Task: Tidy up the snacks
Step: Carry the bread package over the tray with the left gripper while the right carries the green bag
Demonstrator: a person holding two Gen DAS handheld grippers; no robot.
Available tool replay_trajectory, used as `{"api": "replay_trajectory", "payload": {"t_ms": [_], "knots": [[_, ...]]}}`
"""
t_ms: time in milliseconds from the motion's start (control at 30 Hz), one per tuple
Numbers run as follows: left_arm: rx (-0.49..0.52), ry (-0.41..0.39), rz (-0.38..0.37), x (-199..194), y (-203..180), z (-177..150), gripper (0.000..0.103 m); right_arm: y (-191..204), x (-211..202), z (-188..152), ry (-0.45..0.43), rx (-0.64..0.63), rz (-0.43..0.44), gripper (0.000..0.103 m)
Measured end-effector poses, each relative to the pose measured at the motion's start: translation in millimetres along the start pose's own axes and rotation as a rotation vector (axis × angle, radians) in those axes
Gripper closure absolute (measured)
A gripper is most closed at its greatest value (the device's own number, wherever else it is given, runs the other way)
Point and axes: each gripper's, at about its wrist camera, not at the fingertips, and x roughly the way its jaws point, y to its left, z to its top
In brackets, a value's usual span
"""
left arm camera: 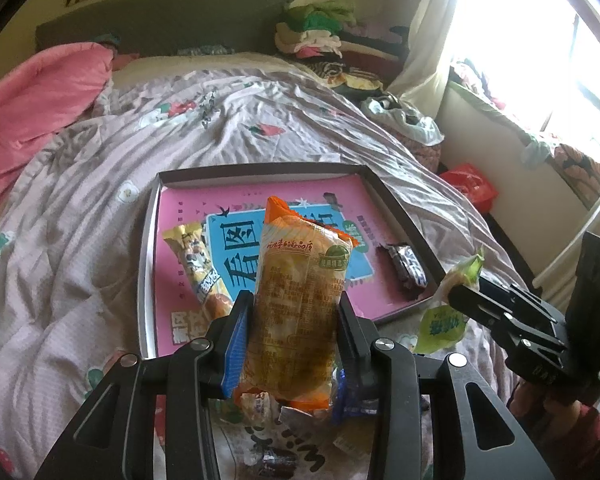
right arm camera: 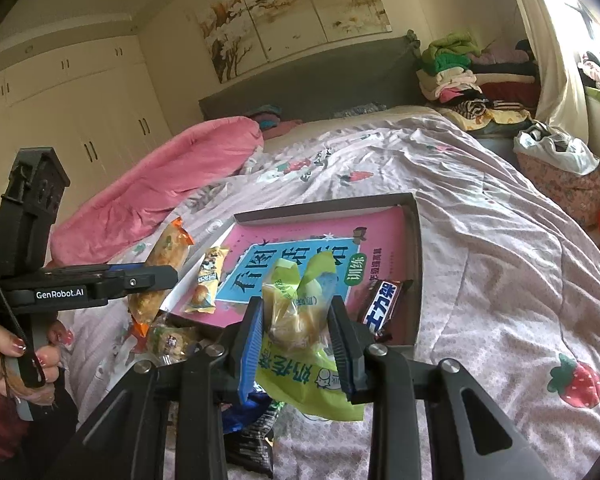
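Observation:
My left gripper [left arm camera: 294, 300] is shut on an orange snack packet [left arm camera: 300, 264], held upright over the near edge of a shallow brown box [left arm camera: 260, 170]. A pink book [left arm camera: 184, 208] lines the box. A yellow snack packet [left arm camera: 198, 264] and a dark chocolate bar [left arm camera: 408, 266] lie on it. My right gripper [right arm camera: 296, 306] is shut on a green pastry packet [right arm camera: 312, 376] near the box's front edge [right arm camera: 418, 248]. The right wrist view shows the left gripper [right arm camera: 168, 276] with the orange packet [right arm camera: 168, 256] at the box's left side, and the chocolate bar [right arm camera: 384, 306] at its right.
Loose snack packets [right arm camera: 172, 340] lie on the flowered bedspread [right arm camera: 500, 280] below both grippers. A pink quilt [left arm camera: 32, 120] is bunched at the far left. Folded clothes [left arm camera: 320, 36] and a filled bag [left arm camera: 404, 120] stand beyond the bed. A hand [right arm camera: 16, 352] grips the left handle.

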Motion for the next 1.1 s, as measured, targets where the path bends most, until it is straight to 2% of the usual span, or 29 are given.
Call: {"api": "replay_trajectory", "payload": {"t_ms": [567,800,1100], "knots": [[-0.048,-0.045,-0.009,-11,1,5,0.062,-4,-9,11,-0.074,0.041,0.017,0.071],[-0.047,-0.062,-0.004,-9,0,9,0.062,-5,-6,17,-0.088,0.051,0.018,0.071],[-0.043,-0.045,-0.003,9,-6,16,0.062,-7,2,25,-0.103,0.059,0.001,0.071]]}}
